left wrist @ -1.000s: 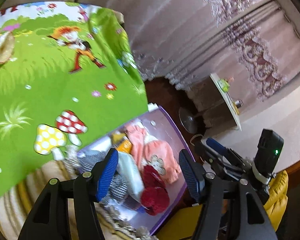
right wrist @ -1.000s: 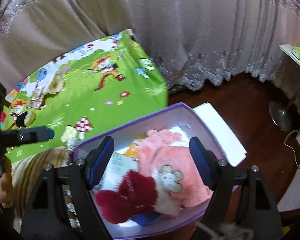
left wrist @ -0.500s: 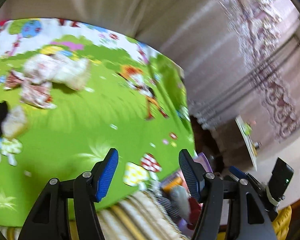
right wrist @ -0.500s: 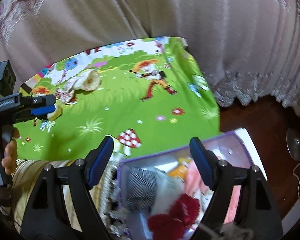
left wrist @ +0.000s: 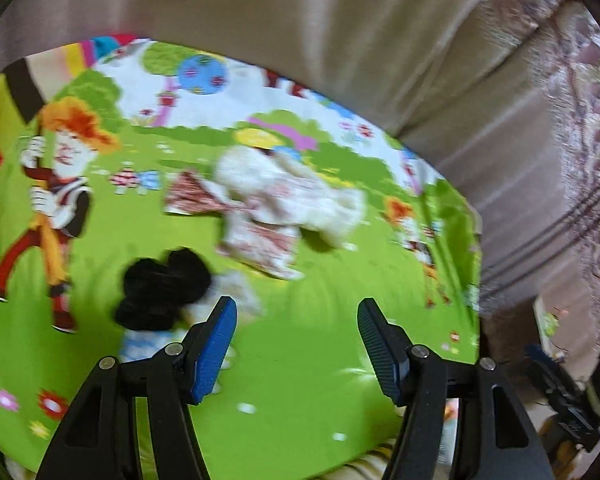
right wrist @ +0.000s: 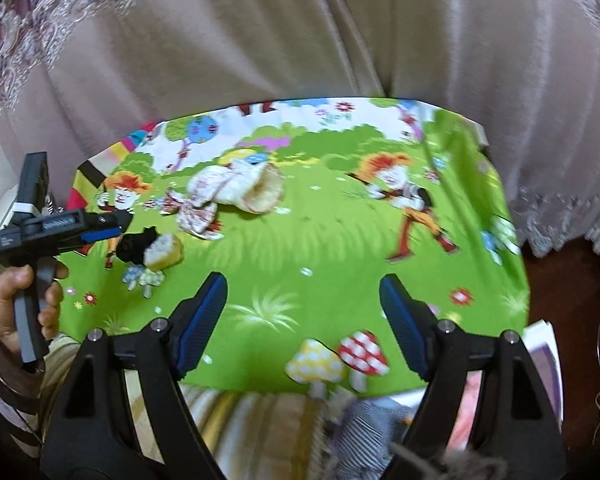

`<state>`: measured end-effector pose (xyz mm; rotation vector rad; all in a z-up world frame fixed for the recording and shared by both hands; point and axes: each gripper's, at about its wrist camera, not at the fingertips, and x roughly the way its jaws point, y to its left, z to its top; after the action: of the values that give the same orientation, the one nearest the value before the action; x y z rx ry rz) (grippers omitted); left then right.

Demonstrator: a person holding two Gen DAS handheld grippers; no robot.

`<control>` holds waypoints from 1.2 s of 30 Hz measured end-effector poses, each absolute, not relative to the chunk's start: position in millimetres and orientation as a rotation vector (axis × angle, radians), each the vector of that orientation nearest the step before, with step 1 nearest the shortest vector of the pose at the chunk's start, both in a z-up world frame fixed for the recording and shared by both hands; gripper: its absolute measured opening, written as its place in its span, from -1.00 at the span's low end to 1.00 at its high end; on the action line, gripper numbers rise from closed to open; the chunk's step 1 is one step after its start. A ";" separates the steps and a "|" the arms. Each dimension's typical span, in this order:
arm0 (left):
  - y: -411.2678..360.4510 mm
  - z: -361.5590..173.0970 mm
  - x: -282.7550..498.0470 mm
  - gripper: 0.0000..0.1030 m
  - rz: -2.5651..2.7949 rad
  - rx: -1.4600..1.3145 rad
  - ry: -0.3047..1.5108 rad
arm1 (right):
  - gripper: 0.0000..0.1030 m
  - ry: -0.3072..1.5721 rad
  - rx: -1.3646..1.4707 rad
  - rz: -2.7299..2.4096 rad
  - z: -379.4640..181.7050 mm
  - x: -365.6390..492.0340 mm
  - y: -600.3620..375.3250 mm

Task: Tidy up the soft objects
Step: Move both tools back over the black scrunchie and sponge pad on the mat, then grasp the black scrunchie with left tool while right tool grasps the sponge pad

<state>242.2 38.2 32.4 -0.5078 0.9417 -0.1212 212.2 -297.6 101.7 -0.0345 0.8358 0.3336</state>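
Grippers both spread, nothing between the jaws: left gripper [left wrist: 294, 344] above the green cartoon mat [left wrist: 300, 380], right gripper [right wrist: 302, 320] likewise. Soft things lie loose on the mat: a black item [left wrist: 162, 288] just beyond the left gripper's left finger, a white fluffy garment [right wrist: 236, 190] further back near the curtain [right wrist: 300, 32]. Box [right wrist: 548, 364] at the mat's right edge, half out of view. Risk: blur suggests quick travel, so a hasty pinch could catch mat fabric with the item, or snag only a corner and let it slip.
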 end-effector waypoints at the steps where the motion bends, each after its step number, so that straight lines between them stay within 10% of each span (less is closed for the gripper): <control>1: 45.8 27.5 244.1 0.24 -0.105 -0.501 0.950 | 0.58 0.834 -0.039 0.348 101.3 216.9 -287.5; 20: 97.7 -51.2 264.4 0.22 -0.053 -0.527 1.055 | 0.68 0.877 -0.070 0.530 66.0 283.9 -125.3; 26: 105.6 -55.8 260.3 -0.41 -0.088 -0.574 1.046 | 0.68 0.900 -0.094 0.546 42.4 290.7 -100.4; 36: 123.7 -49.7 243.5 -0.59 -0.089 -0.689 0.964 | 0.68 0.949 -0.213 0.610 3.5 282.6 -67.9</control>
<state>243.5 123.7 -49.7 -0.6893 0.9644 -0.0888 282.6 -67.9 3.5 -0.2129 0.9487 0.6103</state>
